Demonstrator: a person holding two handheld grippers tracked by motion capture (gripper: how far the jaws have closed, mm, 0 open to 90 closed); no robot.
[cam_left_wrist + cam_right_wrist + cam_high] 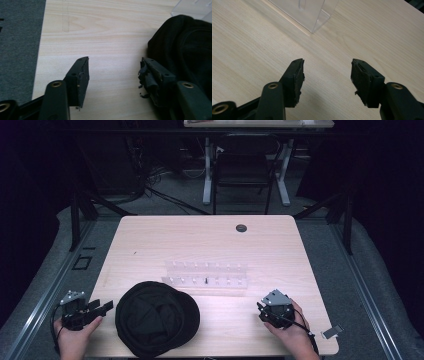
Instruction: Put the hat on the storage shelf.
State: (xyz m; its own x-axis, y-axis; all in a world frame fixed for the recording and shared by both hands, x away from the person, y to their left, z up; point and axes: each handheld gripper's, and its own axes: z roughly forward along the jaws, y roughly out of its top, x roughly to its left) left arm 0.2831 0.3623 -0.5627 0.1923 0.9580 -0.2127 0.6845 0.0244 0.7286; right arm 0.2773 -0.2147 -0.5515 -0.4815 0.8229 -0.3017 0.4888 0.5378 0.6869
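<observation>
A black cap [156, 318] lies on the light wooden table [200, 240] near its front edge. Behind it stands a clear plastic rack [206, 276] with small pegs. My left gripper [106, 306] is held at the table's front left corner, pointing right at the cap, jaws open and empty. In the left gripper view the cap [186, 47] lies just beyond the right jaw of that gripper [115, 67]. My right gripper [261, 309] rests at the front right, open with nothing between its jaws. The right gripper view has this gripper [327, 68] above bare wood, the rack's corner [312, 12] ahead.
A round dark grommet [241, 228] sits in the table near the far edge. A small grey tag [332, 332] lies at the front right corner. Beyond the table stand a chair [243, 172] and another desk's legs [207, 170], with cables on the floor.
</observation>
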